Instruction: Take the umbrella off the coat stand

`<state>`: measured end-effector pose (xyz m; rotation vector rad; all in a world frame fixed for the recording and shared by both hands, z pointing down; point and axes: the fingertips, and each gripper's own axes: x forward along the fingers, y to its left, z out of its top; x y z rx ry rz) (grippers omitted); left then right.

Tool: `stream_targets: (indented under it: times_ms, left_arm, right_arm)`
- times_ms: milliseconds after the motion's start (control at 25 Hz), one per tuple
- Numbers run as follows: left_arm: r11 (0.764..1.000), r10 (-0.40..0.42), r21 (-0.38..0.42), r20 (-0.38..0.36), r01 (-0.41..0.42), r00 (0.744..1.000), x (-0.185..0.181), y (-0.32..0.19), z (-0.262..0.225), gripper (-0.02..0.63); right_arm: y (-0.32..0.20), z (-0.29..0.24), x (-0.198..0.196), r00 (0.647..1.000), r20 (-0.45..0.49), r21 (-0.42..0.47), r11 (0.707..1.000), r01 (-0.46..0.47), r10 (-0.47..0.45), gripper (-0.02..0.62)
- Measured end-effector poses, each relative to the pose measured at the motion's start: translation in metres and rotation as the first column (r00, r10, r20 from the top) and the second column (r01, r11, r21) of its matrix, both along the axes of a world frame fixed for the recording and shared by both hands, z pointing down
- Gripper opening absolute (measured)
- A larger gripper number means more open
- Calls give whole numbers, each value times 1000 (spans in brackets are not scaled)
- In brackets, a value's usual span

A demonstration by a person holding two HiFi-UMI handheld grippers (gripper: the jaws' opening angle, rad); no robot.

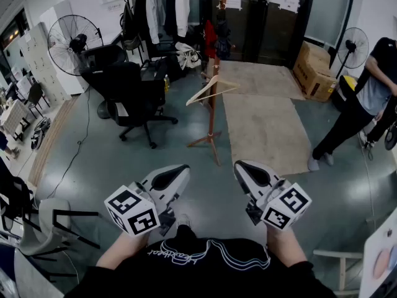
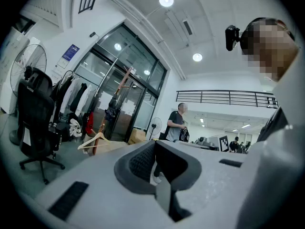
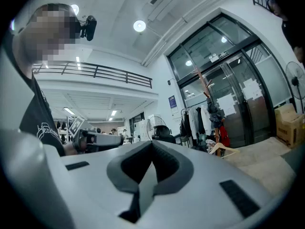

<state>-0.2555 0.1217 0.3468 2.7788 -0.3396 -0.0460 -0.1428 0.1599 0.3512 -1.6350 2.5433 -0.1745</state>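
The wooden coat stand rises in the middle of the room, well ahead of me. A dark folded umbrella hangs high on it next to a red item, and a wooden hanger hangs lower down. My left gripper and right gripper are held level side by side near my body, far from the stand. Both are shut on nothing. The left gripper view shows the left gripper's jaws together, with the stand far off. Past the right gripper the umbrella is small.
A black office chair and a standing fan are left of the stand. A clothes rack stands behind. A beige mat lies right of the stand. A person stands at the right by cardboard boxes.
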Motion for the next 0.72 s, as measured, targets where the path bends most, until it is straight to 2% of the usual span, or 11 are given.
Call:
stream_targets:
  times_ms: [320, 600, 720]
  left_arm:
    - [1000, 8, 7, -3, -8, 1000, 1, 6, 2, 6]
    - [996, 51, 79, -1, -51, 999, 6, 22, -15, 8]
    - [995, 40, 95, 3, -40, 999, 5, 22, -16, 8]
  right_arm:
    - [9, 2, 5, 1000, -4, 4, 1000, -19, 19, 3]
    - [23, -4, 9, 999, -14, -14, 999, -41, 41, 3]
    - [28, -4, 13, 998, -29, -13, 998, -61, 61, 3]
